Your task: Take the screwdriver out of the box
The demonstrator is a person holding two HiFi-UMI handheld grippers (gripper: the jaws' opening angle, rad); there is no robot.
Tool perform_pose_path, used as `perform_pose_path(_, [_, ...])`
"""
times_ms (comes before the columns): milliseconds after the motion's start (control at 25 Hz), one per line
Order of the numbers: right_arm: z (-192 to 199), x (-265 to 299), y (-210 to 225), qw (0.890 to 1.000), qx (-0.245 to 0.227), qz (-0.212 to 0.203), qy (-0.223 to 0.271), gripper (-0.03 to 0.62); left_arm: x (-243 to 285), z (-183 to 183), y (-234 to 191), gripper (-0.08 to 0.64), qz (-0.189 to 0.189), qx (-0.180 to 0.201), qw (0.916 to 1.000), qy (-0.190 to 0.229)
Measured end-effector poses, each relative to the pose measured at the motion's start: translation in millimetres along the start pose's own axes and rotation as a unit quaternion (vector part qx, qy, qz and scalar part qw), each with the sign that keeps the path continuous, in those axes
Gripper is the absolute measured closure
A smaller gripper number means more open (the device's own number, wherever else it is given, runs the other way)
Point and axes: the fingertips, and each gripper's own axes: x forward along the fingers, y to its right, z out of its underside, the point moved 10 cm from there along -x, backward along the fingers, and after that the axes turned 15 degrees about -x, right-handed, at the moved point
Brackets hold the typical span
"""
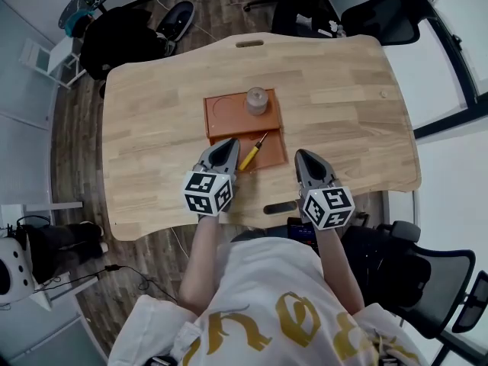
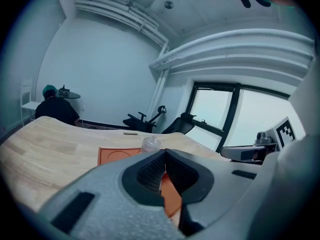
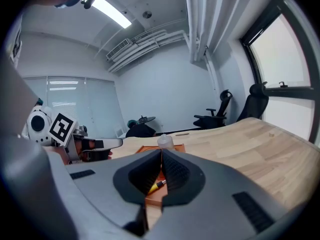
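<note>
Nearest the person, both tools sit low over the near edge of the worktop. The left tool has its jaws pressed together with nothing between them. Its tip is over the near left edge of the box, just beside the screwdriver. The right tool is likewise closed and empty, over bare wood just right of the box's near corner. The screwdriver lies in the near compartment, yellow handle towards the left tool and shaft angled away to the right. We judge the task not yet begun in substance: the tools are in place, but no jaw has opened and no grip is taken. What is left is to open a tool, close it on the screwdriver and lift it clear. Beyond it, a small bottle stands in the far compartment beside a round recess. The right gripper view shows the yellow handle below its jaws. The left gripper view shows only orange box and the bottle, its own jaws hiding the screwdriver. Only the head view shows how both tools stand to the box.
</note>
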Motion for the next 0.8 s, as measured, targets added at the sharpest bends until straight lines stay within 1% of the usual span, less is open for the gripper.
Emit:
perform_pose_path(240, [1.7,8.8,5.2,1.0,0.003,-0.009,0.004,0.581,2.8,-4.5,-3.4,0.551,-0.009,0.005,0.9999,-0.002])
perform_pose_path(480, [3.5,21.0,5.6,1.0,0.009,-0.019,0.009,0.58,11.1,-1.7,-1.5,0.551,-0.011,0.041,0.9988,-0.023])
perform_pose_path(680, [7.8,24.7,9.8,1.0,0.01,-0.02,0.002,0.581,17.2,1.1,-5.8,0.551,-0.012,0.039,0.9987,-0.031])
perform_pose_path(800, [12.4,26.8,11.1,1.0,0.015,-0.02,-0.007,0.581,20.0,6.3,-10.7,0.551,-0.016,0.031,0.9984,-0.046])
